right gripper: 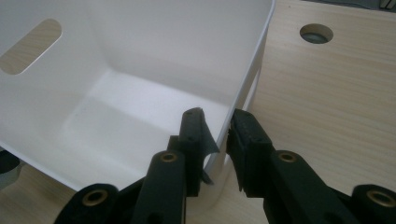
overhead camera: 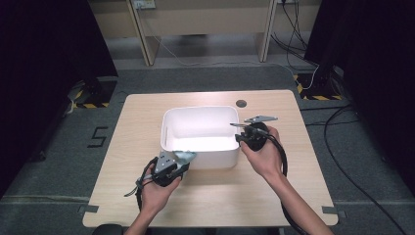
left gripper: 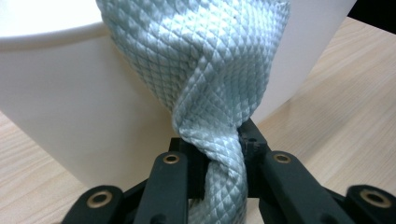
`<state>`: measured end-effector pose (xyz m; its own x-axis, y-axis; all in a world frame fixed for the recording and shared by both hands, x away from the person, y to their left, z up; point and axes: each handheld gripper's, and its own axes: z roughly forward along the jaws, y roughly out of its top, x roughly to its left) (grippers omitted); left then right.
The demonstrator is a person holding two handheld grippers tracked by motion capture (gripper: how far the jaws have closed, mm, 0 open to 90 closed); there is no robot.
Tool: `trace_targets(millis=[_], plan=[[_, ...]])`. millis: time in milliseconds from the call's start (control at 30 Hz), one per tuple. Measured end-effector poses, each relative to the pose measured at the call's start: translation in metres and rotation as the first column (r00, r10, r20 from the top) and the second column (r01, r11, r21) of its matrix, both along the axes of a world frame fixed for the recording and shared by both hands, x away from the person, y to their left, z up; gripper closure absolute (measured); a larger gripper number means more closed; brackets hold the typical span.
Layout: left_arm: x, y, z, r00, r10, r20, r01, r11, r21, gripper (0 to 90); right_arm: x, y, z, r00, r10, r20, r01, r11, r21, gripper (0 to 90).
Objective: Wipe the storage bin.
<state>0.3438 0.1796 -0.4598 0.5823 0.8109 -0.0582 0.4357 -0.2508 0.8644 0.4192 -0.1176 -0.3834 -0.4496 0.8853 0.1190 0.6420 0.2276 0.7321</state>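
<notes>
We see a white tub (overhead camera: 200,134) standing near the middle of a pale wooden counter (overhead camera: 127,147), its inside bare and brightly lit; an oval handle slot (right gripper: 30,45) is cut through one end wall, seen in the right gripper view; a round grommet hole (overhead camera: 241,103) sits in the counter just beyond the tub's far right corner.

The left claw (overhead camera: 185,157) is held low at the tub's near wall, toward its left end; in the left gripper view its jaws are closed tight on a pale blue-green quilted cloth (left gripper: 205,79), which is bunched and twisted between them and spreads wider above, lying against the outside of the white wall; the cloth is thus outside the tub, at its near side, gripped and raised off the counter.

The right claw (overhead camera: 240,131) is at the tub's right-hand wall; in the right gripper view one jaw stands inside the tub and the other outside, with the rim between them; the jaws are narrowly parted around the wall, and we cannot tell whether they press on it or merely straddle it; a small dark flap hangs from the inner jaw's pad.

Both hands reach in from the near edge, cables trailing from each gripper.
</notes>
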Motion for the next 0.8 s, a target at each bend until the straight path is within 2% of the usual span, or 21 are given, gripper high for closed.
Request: trace_targets(millis=[300,600,800], plan=[[0.0012,-0.0082,-0.0003,0.9999,-0.014,-0.003,0.014,0.9999,0.004,76.9,0.0001,-0.0001,0.0,1.0,0.0,0.0,0.0,1.0,0.001,75.2],[0.0014,-0.0091,-0.0009,0.9999,-0.014,-0.004,0.014,0.9999,0.0,76.9,0.0001,-0.0002,0.0,1.0,0.0,-0.001,0.0,1.0,0.002,75.1],[0.0013,-0.0107,-0.0034,0.9999,-0.014,-0.003,0.014,0.9998,0.016,76.9,0.0,-0.0003,-0.0001,1.0,-0.001,0.0,0.001,1.0,0.002,75.0]])
